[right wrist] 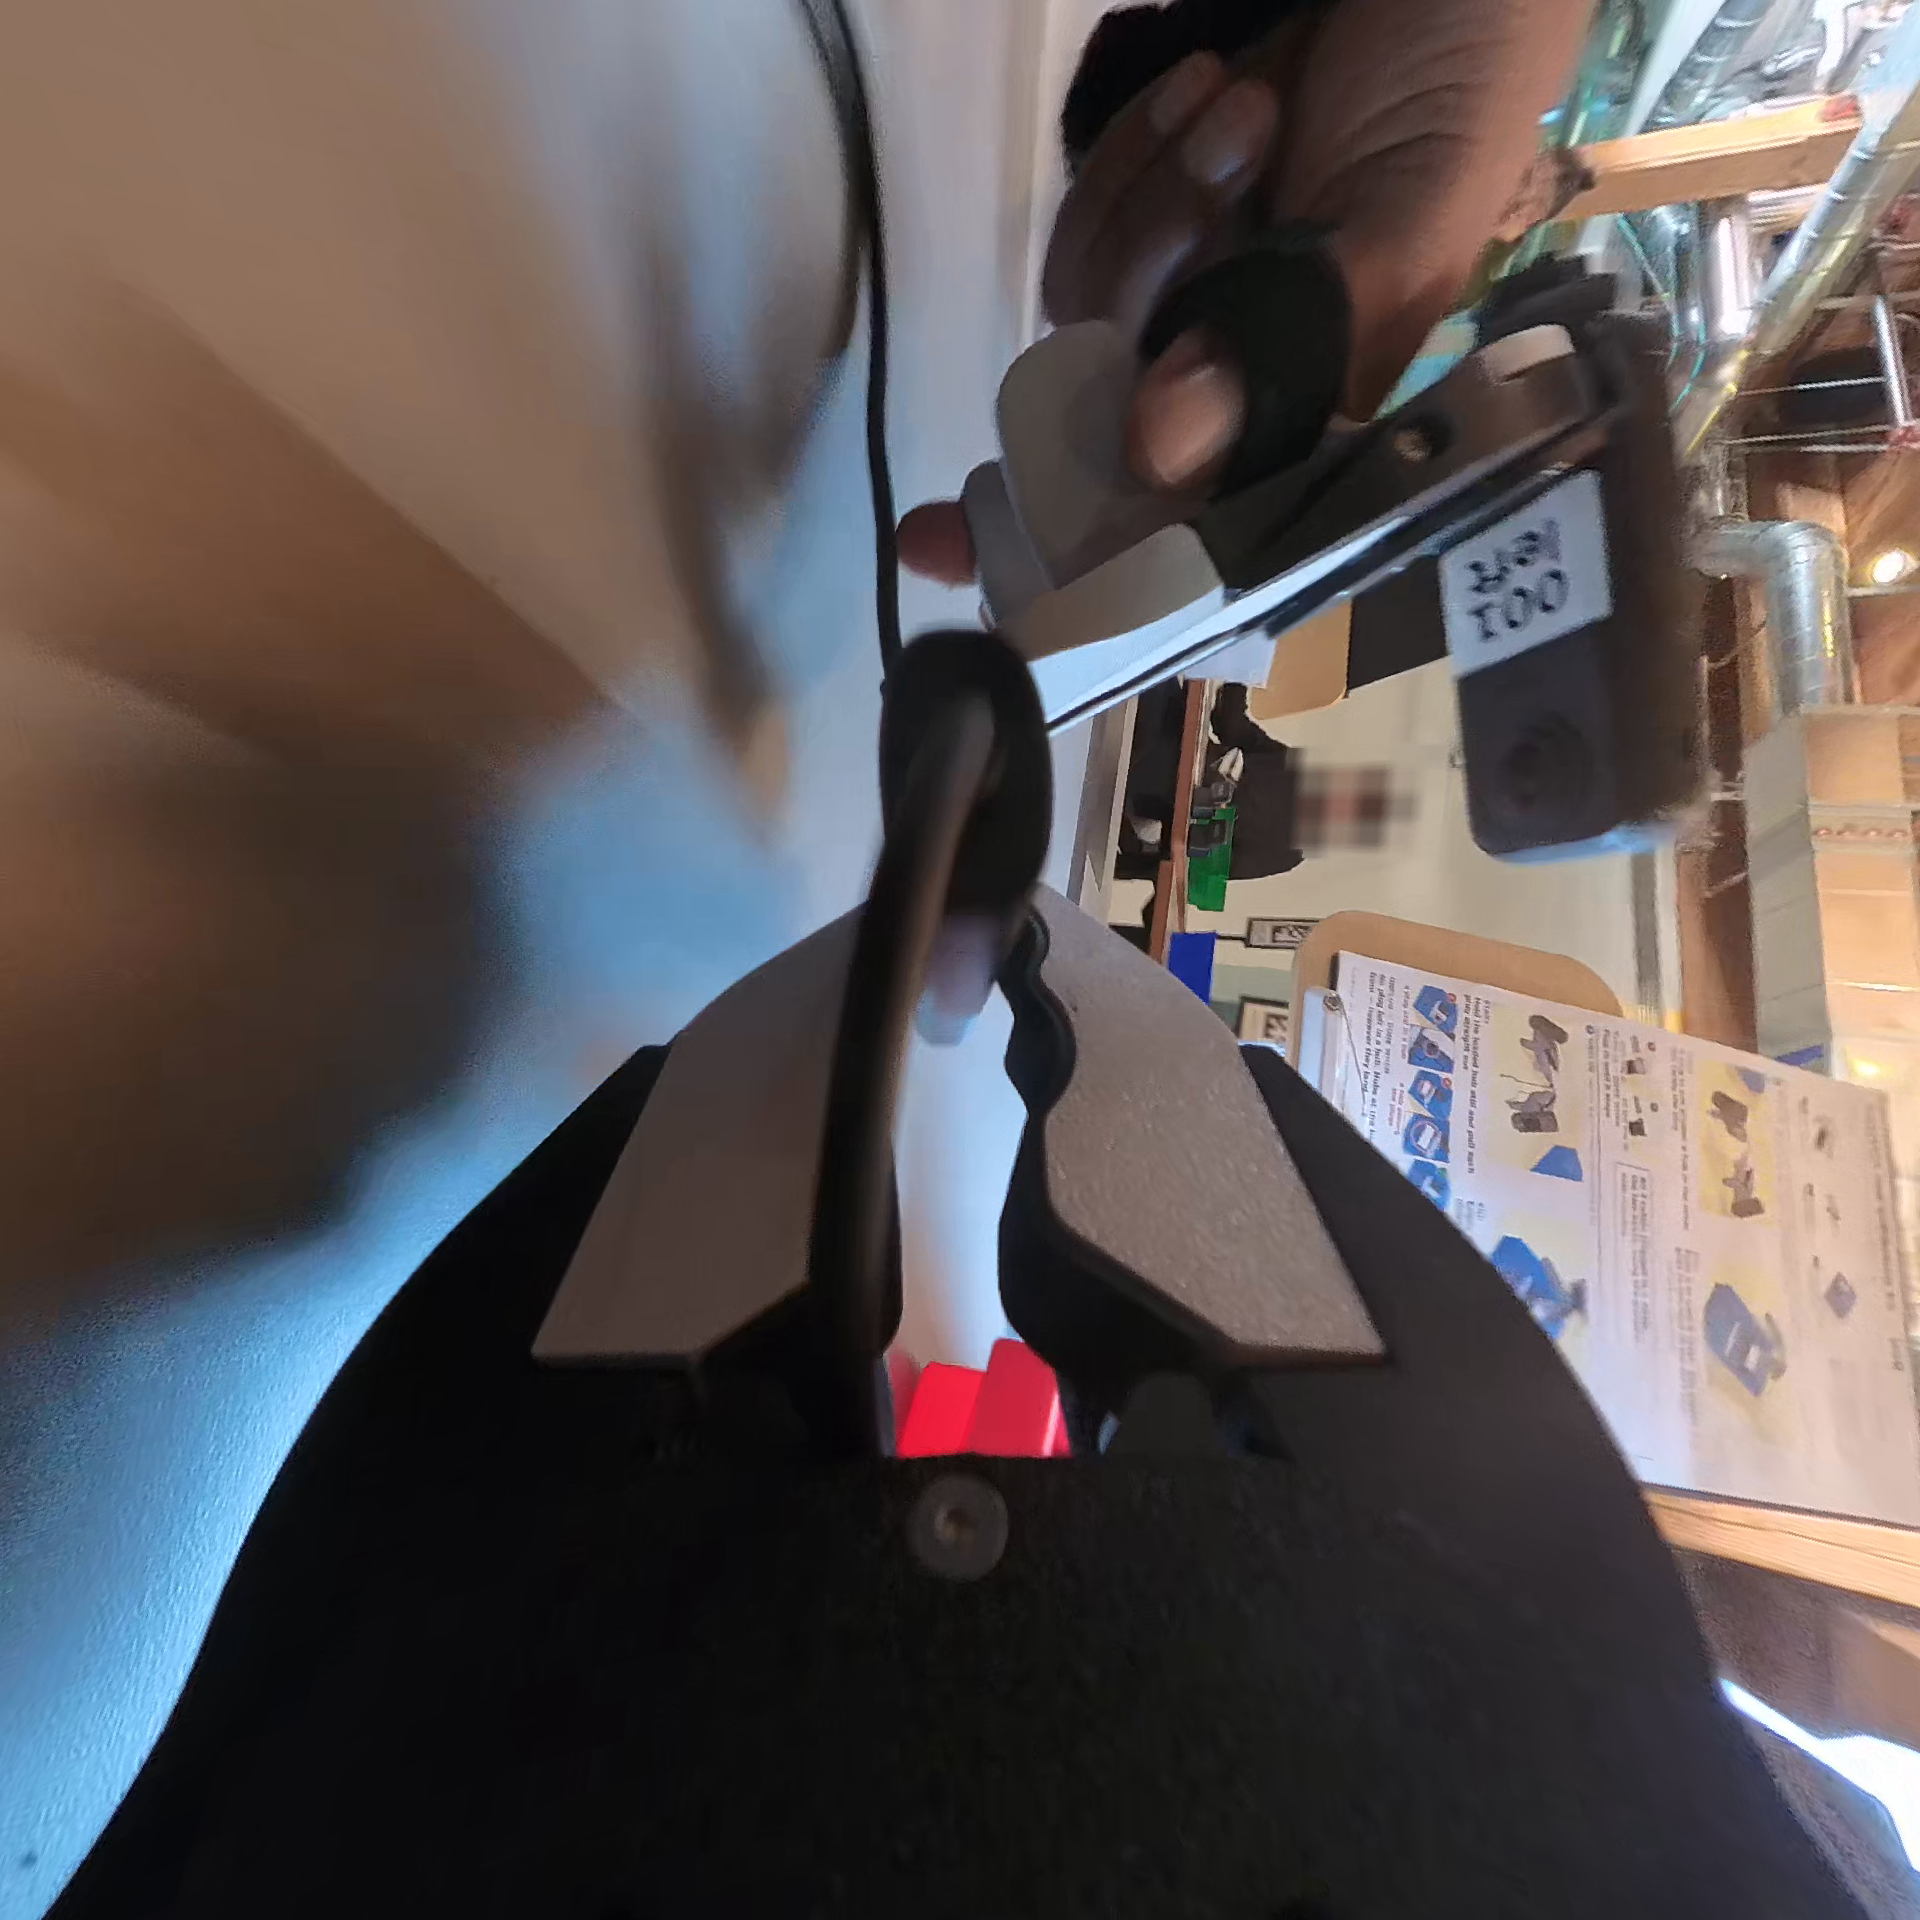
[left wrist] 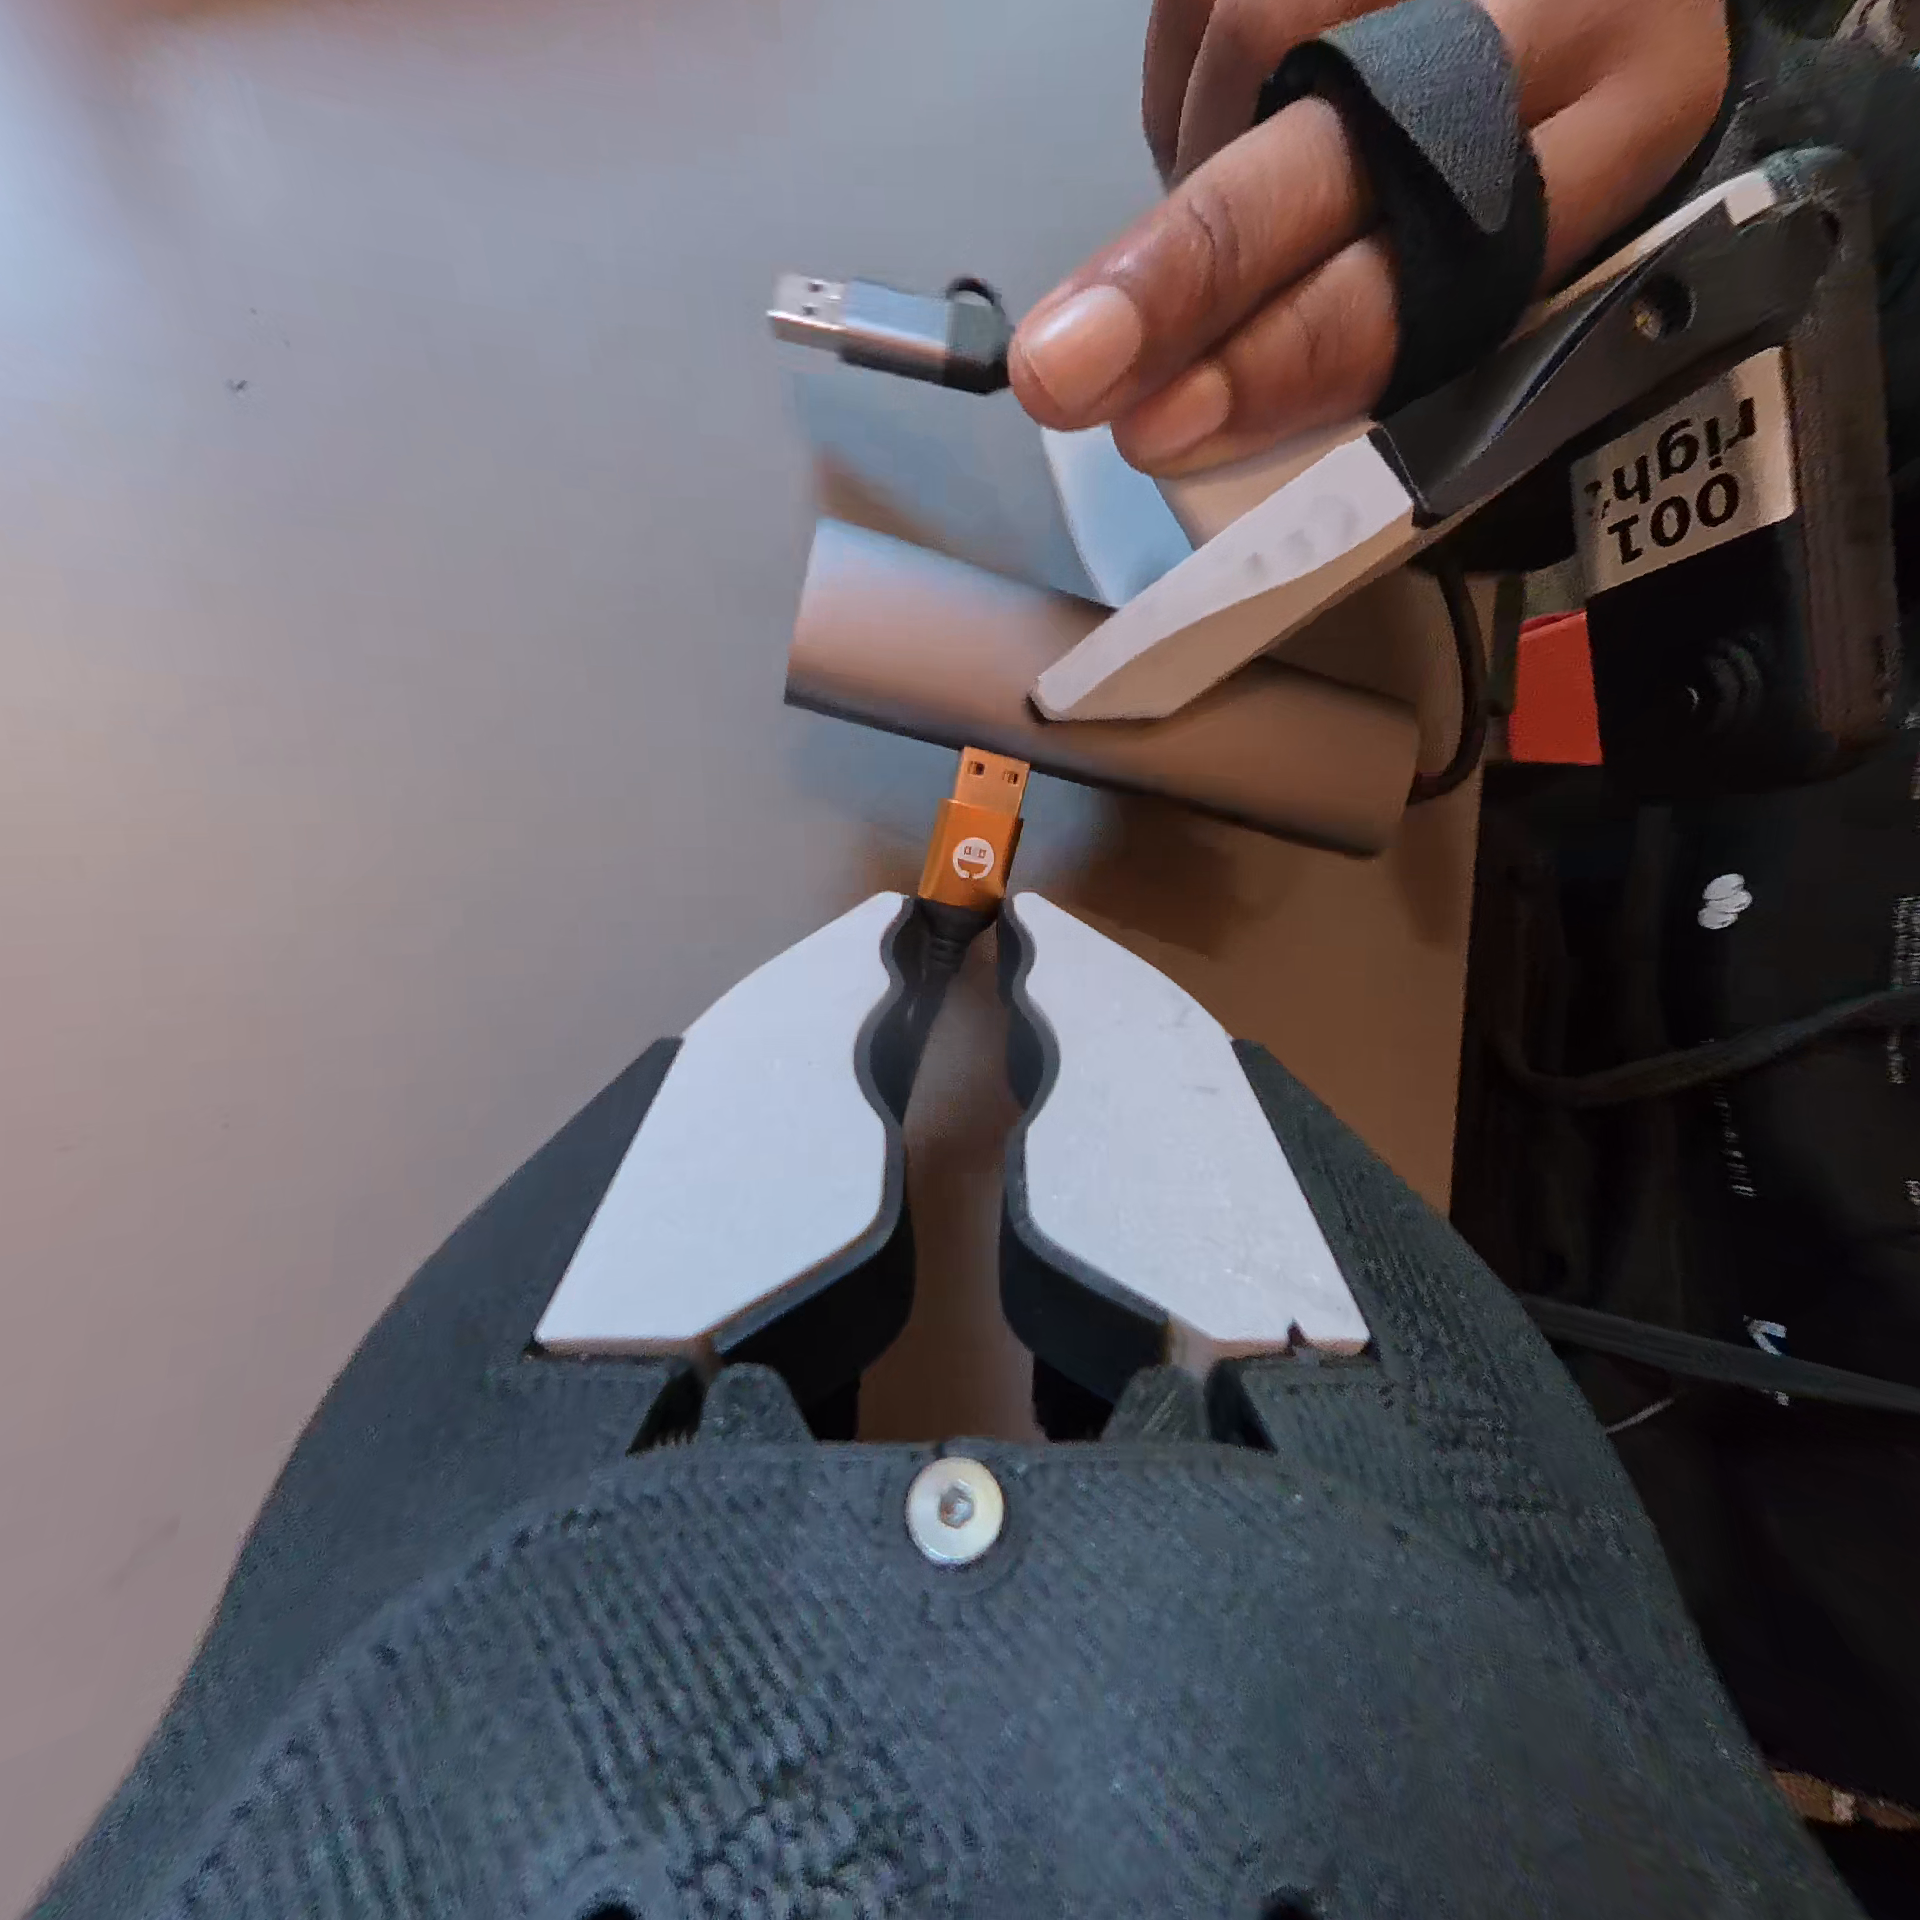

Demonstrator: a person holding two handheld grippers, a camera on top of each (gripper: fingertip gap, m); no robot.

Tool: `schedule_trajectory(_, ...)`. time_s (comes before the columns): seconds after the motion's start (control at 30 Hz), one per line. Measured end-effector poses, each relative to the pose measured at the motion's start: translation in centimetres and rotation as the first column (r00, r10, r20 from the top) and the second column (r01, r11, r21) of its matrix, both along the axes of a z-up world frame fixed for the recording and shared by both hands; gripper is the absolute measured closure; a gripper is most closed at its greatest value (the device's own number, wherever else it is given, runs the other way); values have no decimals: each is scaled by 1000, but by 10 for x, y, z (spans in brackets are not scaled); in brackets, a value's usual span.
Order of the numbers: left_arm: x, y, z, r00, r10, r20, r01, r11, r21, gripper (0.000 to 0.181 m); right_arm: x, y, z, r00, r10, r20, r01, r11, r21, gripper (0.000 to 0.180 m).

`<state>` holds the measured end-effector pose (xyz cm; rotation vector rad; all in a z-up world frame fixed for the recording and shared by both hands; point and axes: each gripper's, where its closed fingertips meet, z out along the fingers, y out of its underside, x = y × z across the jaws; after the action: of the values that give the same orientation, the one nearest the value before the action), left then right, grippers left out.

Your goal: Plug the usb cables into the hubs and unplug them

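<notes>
Orange anodised metal sleeves the usb plug [left wrist: 975, 831] that my left gripper [left wrist: 956, 914] pinches by its black strain relief, jaws nearly closed, white faces smooth, inner edges scalloped. Its tip sits right at the long lower edge of the grey, rounded metal hub [left wrist: 1091, 717], which my right gripper [left wrist: 1122, 644] clamps between flat white jaws. A silver usb plug [left wrist: 862, 322] hangs free above the hub. Pale tabletop [left wrist: 364, 623] lies open to the left. The right wrist view is blurred; a black cable [right wrist: 894, 1039] crosses it.
</notes>
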<state>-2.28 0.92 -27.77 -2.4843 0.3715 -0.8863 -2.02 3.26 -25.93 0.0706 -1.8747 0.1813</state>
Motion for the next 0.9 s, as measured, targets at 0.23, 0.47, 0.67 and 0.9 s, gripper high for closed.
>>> schedule_trajectory(0.23, 0, -1, -7, 997, -50, -52, 51, 999, 20, 167, 6, -11, -9, 994, 64, 87, -60, 997, -52, 162)
schedule_trajectory(0.47, 10, -2, 1, 998, -68, 10, 68, 997, 28, 167, 0, 4, -14, 993, -43, 114, 52, 996, -74, 161)
schedule_trajectory(0.67, 17, -8, 6, 992, -123, 27, 121, 991, 49, 168, 9, -6, -17, 989, 18, 148, -8, 998, -70, 162)
schedule_trajectory(0.9, 25, -10, 12, 980, -159, 120, 151, 986, 71, 167, 16, -14, -5, 991, 78, 107, -62, 988, -144, 162)
